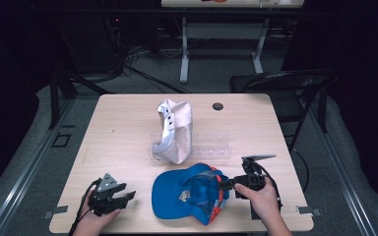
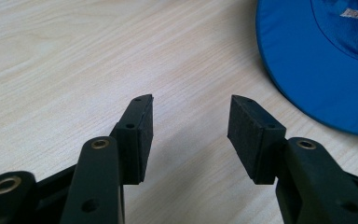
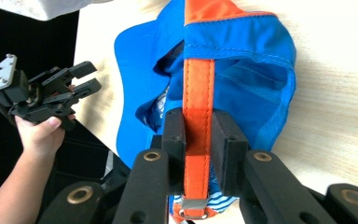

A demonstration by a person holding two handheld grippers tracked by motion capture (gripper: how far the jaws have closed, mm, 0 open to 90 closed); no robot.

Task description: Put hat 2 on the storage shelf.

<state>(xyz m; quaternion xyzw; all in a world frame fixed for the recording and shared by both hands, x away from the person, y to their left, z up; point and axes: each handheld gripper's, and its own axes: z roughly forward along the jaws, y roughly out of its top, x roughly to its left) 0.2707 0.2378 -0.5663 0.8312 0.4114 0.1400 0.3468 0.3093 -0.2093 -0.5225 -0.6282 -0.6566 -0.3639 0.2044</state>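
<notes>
A lab — dark curtains, floor cables (image 1: pixel 142 73), bare wooden worktable (image 1: pixel 128 128).

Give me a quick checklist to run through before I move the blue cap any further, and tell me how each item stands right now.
1. Right gripper shut on the orange fabric strap of the blue fabric cap: ok, the strap sits between both fingers.
2. Strap centred in the fingers: ok in the right gripper view.
3. Left gripper open and ready: ok, nothing between its fingers.
4. Left gripper apart from the cap's brim: ok, bare light wooden table lies between them.
5. White fabric cap apart from the blue one: cannot tell, their edges lie very close in the high view.
6. Strap buckle fastened: cannot tell.
</notes>
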